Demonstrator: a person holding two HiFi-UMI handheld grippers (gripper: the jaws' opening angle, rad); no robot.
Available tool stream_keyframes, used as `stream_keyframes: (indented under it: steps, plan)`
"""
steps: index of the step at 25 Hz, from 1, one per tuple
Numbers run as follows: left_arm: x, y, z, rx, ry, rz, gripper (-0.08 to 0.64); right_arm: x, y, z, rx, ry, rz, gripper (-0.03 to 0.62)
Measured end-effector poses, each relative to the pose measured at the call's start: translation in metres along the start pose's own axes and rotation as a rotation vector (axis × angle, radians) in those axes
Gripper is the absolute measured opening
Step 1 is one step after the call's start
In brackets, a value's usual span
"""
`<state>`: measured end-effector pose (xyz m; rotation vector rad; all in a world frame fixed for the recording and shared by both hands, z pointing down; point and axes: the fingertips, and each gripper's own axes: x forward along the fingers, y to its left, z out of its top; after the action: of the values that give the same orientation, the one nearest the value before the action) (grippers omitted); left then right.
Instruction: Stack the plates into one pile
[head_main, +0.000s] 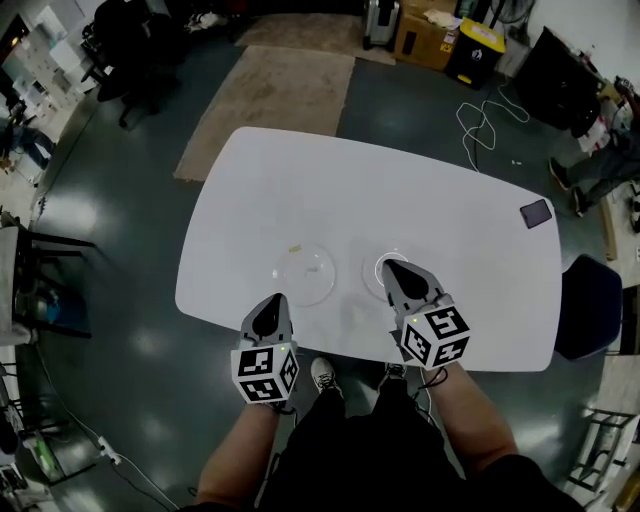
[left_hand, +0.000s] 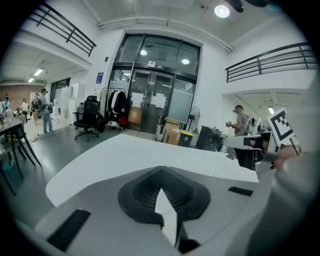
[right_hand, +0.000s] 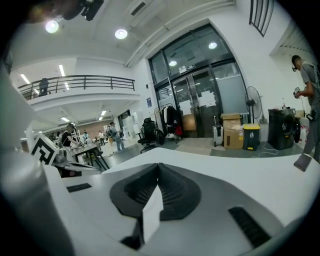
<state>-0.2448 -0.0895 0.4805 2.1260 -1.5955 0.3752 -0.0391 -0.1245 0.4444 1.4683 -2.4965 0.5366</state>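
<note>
Currently two clear, round glass plates lie side by side on the smooth white rounded surface (head_main: 440, 200), low in the frame's centre: a larger plate (head_main: 306, 274) and a smaller plate (head_main: 372, 275). The left hand-held gripper (head_main: 272, 302) hangs just below-left of the larger plate. The right hand-held gripper (head_main: 390, 266) overlaps the smaller plate's rim. Both have jaws pressed together, empty. One dark flat phone (head_main: 536, 213) lies at right.

On the worktop (head_main: 330, 190), the left plate (head_main: 305, 272) and the right plate (head_main: 371, 271) lie side by side, apart, near the near edge. A phone (head_main: 536, 212) lies by the right edge, toward the far right corner.
</note>
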Motion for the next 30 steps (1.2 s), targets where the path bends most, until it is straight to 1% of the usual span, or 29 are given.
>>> stream_keyframes:
  steps: [7,13,22,28,30]
  plan:
    - [-0.015,0.031,0.028,-0.002,-0.053,0.022,0.018,0.004,0.052,0.024,-0.054,-0.032,0.059,0.017]
    - [-0.015,0.052,0.031,0.012,-0.058,0.023,0.018,0.012,0.079,0.024,-0.067,-0.04,0.076,0.017]
    - [0.006,0.07,0.019,0.041,-0.011,0.013,0.02,0.037,0.087,0.006,-0.041,-0.008,0.075,0.017]
    - [0.016,0.077,0.015,0.043,0.023,0.001,0.021,0.048,0.088,0.0,-0.03,0.021,0.065,0.017]
    - [0.02,0.077,0.012,0.042,0.03,-0.002,0.036,0.051,0.086,-0.004,-0.026,0.027,0.063,0.017]
